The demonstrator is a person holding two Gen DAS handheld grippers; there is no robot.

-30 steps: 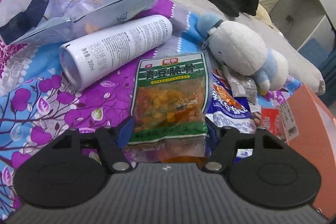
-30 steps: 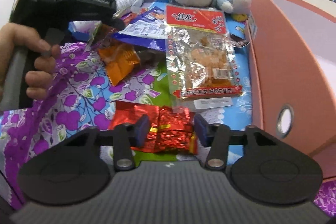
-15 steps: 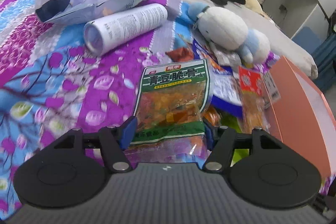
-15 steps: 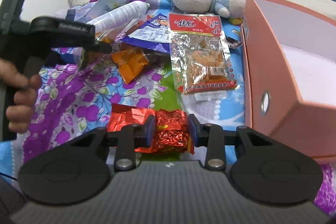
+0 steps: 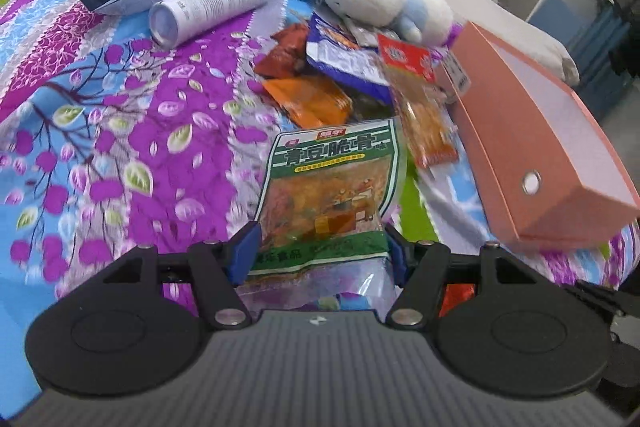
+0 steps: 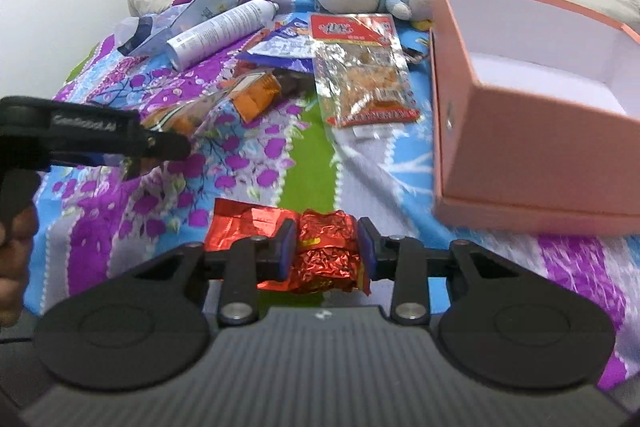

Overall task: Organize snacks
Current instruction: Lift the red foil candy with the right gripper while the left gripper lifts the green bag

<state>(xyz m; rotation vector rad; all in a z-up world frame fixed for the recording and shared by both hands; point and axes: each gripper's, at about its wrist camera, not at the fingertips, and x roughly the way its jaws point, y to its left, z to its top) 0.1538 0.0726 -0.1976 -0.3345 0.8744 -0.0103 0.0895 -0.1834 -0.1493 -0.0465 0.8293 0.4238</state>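
Both tongs are lifting away from the flowery bedspread (image 5: 132,131) and coming nearer the pink box (image 6: 532,131), which is looking bigger than a moment ago. Clamped in the left gripper (image 5: 320,253) is the green pea snack bag (image 5: 328,195), while the right gripper (image 6: 327,247) is squeezing the crinkly red foil packet (image 6: 326,249), both hanging just above the bed near the box. To do this well, I think each hand should be carrying its snack right over the open box before letting go, not bumping the box wall or the red meat snack pack (image 6: 362,67) lying beside it.
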